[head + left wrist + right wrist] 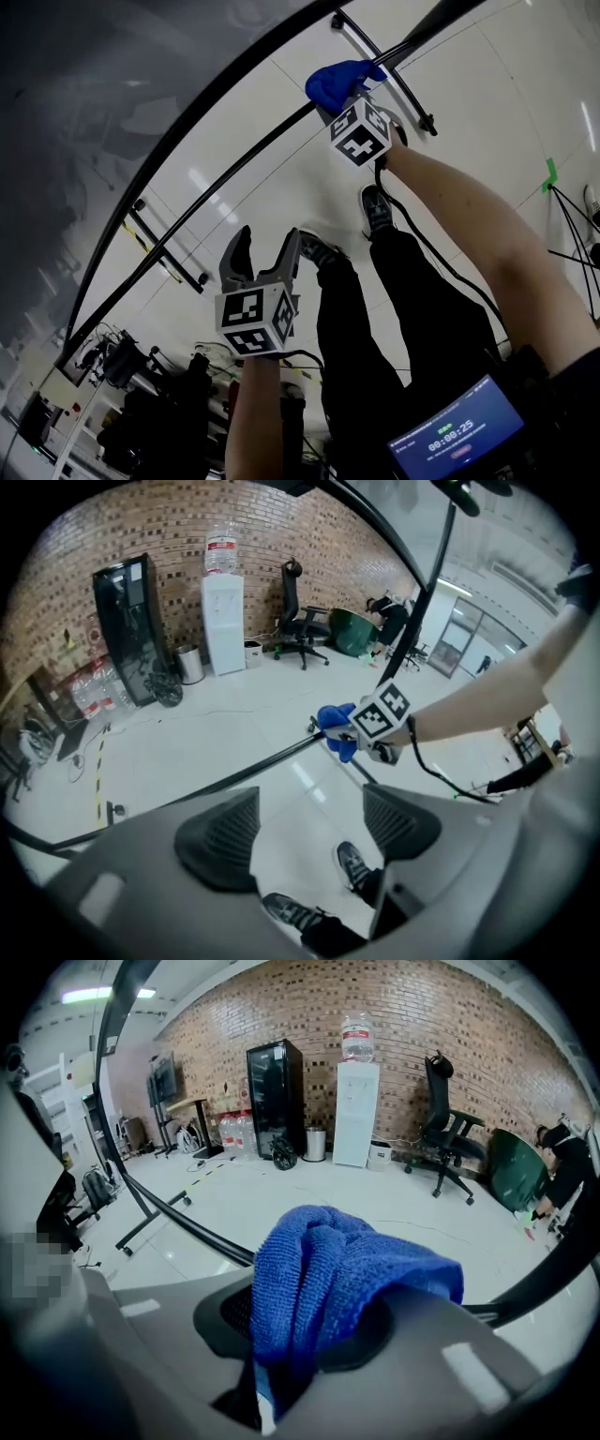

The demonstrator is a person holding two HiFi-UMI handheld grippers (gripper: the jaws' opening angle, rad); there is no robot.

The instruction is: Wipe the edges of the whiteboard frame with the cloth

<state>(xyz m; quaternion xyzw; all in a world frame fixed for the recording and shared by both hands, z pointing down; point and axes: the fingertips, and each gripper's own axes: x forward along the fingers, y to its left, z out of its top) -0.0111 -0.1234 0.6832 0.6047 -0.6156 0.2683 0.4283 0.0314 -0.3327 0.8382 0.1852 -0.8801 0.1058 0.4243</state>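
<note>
Right gripper (pixel 339 101) clenched on the blue cloth (pixel 336 79); the cloth bunches over both pads and sits at the dark frame (pixel 245 770), touching or just shy of it, I can't tell which. In the head view the frame's bar runs on a long diagonal, lower left to upper right. The cloth meets its upper right stretch. Left gripper (pixel 267 246) released, jaws spread, nothing between them, hanging on my side of the frame near its middle. I judge the wipe should follow that diagonal. Right hand is nearer.
</note>
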